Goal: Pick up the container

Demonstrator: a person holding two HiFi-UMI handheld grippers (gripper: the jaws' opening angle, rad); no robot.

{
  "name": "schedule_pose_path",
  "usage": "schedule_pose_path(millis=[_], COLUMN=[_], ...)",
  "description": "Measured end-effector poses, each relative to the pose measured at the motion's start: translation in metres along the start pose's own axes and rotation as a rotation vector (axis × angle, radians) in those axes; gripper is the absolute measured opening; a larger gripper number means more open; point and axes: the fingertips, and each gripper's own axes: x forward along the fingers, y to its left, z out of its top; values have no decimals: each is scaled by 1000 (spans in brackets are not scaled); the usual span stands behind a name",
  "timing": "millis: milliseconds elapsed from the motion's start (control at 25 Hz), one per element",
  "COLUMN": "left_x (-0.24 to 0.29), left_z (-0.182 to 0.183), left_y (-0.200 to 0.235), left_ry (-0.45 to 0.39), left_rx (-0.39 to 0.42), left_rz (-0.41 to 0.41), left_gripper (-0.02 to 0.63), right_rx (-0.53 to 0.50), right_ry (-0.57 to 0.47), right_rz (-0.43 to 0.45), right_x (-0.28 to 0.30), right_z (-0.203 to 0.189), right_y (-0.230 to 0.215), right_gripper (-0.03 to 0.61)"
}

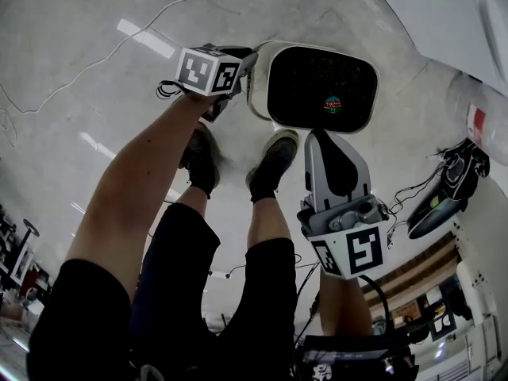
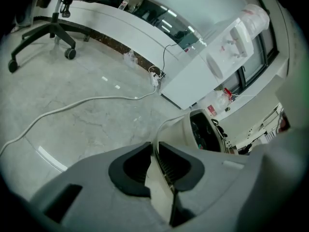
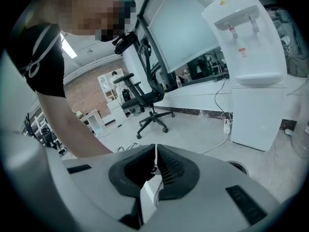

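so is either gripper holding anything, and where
The left gripper appears to pinch the container by its rim edge; the right gripper is shut on nothing.

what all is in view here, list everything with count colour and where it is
container: one, white with a black face, on the grey floor just ahead of the shoes
cable: one, white, trailing across the floor
water dispenser: one, white, against the wall
power strip: one, white, at the dispenser's foot
office chair: one clearly seen, black, further back
black device: one, with wires, at the right edge of the head view; kind unclear
shoes: two, dark, on the person's feet
left tongs: one, grey, closed on the container's rim
right tongs: one, grey, shut and empty, beside the right leg
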Motion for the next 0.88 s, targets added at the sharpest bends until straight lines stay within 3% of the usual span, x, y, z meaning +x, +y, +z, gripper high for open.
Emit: schedule_pose_path(millis=[200,440,480,560,880], left_x=[-23,-31,-32,-36,-53], left_z=[14,14,15,17,30], left_y=[-18,-25,-26,-28,-49], left_ry=[-50,-69,-76,-93,-164], left_rx=[-34,-20,-28,-41,-42], left_rz=[17,33,32,28,-27], left_gripper=[61,60,60,60,60], right_rx=[11,-13,-23,-32,-58], right_ry=[64,204,237,301,413], right_rz=[1,24,30,45,3], right_x=[12,57,65,83,107], right_z=[-21,-78,-90,-112,-152], right_y=[-5,0,2,9,13], right_gripper=[11,14,23,146,156])
